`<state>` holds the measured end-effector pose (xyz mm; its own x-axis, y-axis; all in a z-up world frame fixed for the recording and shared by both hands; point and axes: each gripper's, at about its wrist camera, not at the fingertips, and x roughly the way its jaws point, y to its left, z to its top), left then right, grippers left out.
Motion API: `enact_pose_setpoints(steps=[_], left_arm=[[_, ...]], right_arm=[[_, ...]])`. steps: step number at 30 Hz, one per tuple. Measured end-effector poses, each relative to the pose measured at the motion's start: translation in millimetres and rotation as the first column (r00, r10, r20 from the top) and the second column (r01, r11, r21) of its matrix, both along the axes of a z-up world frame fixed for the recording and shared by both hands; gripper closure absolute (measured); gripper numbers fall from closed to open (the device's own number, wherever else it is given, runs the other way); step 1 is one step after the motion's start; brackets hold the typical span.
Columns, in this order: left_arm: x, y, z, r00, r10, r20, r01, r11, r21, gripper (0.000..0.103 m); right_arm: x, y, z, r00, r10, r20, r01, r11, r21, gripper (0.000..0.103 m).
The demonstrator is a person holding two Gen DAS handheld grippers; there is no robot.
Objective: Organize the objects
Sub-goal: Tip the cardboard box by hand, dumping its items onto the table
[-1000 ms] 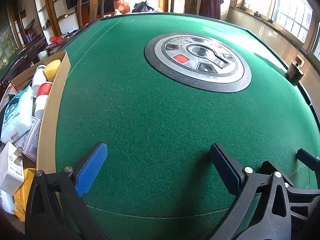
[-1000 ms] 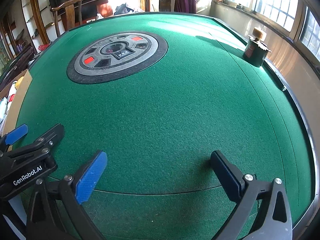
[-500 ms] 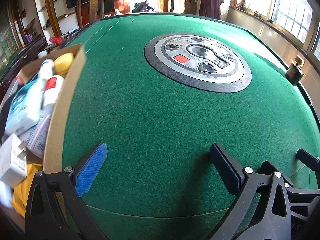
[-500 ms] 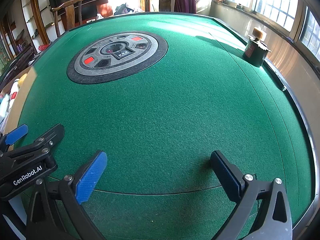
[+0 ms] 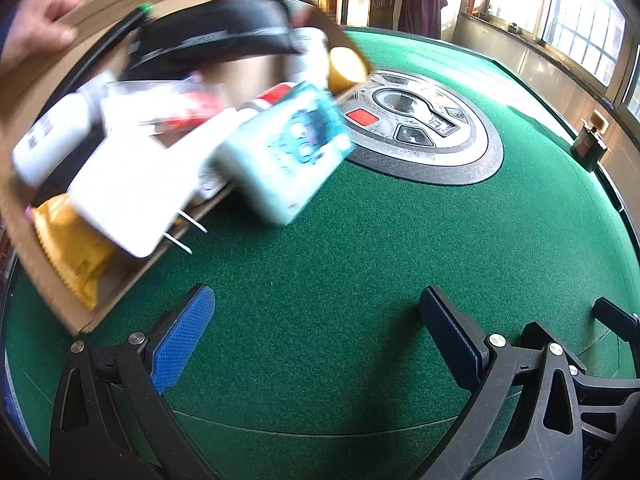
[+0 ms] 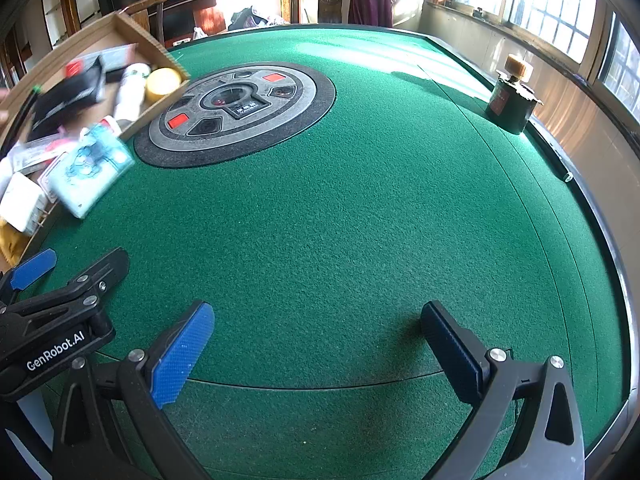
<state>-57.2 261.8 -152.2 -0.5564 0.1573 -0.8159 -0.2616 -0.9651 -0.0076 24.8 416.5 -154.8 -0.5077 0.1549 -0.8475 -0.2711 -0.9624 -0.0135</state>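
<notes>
Cardboard box (image 5: 48, 272), seen from the left wrist, is tipped over the table's edge at about nine to eleven o'clock, a person's hand (image 5: 34, 26) gripping its far rim. Its contents blur as they spill toward the felt: a pale blue tissue pack (image 5: 284, 152) leads, with a white charger (image 5: 132, 196), a white bottle (image 5: 52, 136), a yellow packet (image 5: 72, 256) and a yellow round lid (image 5: 348, 66) behind it. The left gripper (image 5: 316, 328) hovers low at six o'clock, jaws wide apart and holding nothing, with bare green table (image 5: 360, 240) ahead of it. From the right wrist, the right gripper (image 6: 316, 340) also stands spread and empty at six o'clock — open felt runs from it to the round control panel (image 6: 236, 110) at eleven. The box sits at ten o'clock, and a dark green jar (image 6: 510, 106) stands by the raised rim at two o'clock, well apart from everything else.
</notes>
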Motion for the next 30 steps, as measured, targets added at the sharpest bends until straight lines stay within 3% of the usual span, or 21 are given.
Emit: enact_pose_setpoints(steps=[30], left_arm=[[1.5,-2.3,1.5,1.0,0.0,0.0,0.0,1.0,-0.001,0.0]], right_arm=[[0.2,0.2,-0.4,1.0,0.0,0.0,0.0,1.0,0.0,0.0]])
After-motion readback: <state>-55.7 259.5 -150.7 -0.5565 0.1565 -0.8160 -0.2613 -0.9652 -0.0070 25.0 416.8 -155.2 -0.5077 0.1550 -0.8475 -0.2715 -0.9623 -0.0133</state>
